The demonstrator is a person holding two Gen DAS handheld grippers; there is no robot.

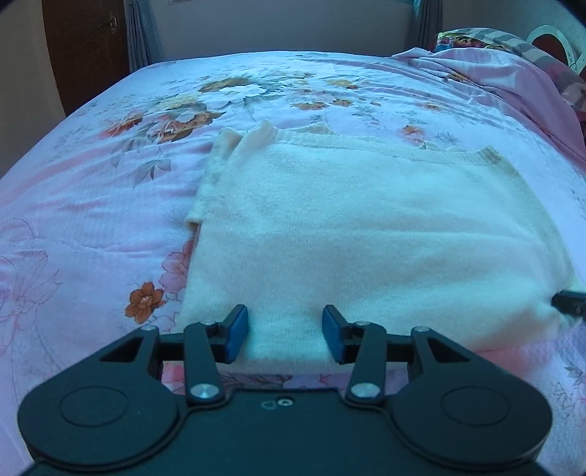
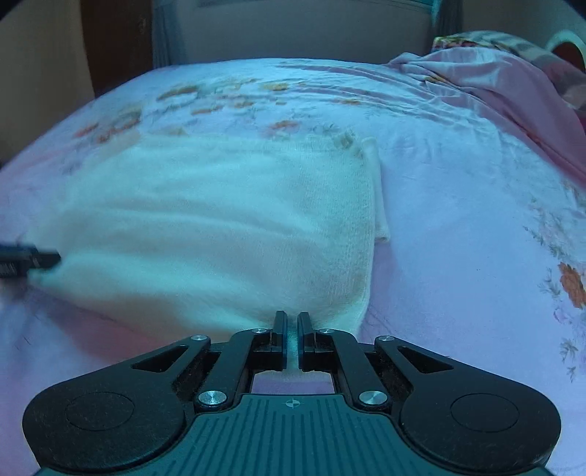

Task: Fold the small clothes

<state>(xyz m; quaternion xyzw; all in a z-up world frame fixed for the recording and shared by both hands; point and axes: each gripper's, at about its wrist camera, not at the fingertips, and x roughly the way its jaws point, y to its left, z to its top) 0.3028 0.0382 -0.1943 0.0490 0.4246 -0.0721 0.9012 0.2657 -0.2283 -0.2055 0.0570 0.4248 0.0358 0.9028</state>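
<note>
A cream knitted sweater (image 1: 359, 227) lies folded flat on the floral bedsheet (image 1: 91, 205), sleeves tucked in at its left side. My left gripper (image 1: 285, 335) is open, its blue pads either side of the sweater's near edge. My right gripper (image 2: 292, 335) is shut on the sweater's near right corner (image 2: 322, 293), with cloth pinched between the fingers. The sweater (image 2: 219, 227) fills the middle of the right wrist view, blurred. The right gripper's tip shows at the right edge of the left wrist view (image 1: 569, 302); the left gripper's tip shows at the left edge of the right wrist view (image 2: 29, 261).
A rumpled pink blanket (image 1: 512, 73) and a patterned pillow (image 1: 472, 38) lie at the bed's far right. A dark wooden door (image 1: 84, 47) and a grey curtain (image 1: 141, 36) stand behind the bed at far left. The headboard wall (image 2: 293, 29) is beyond.
</note>
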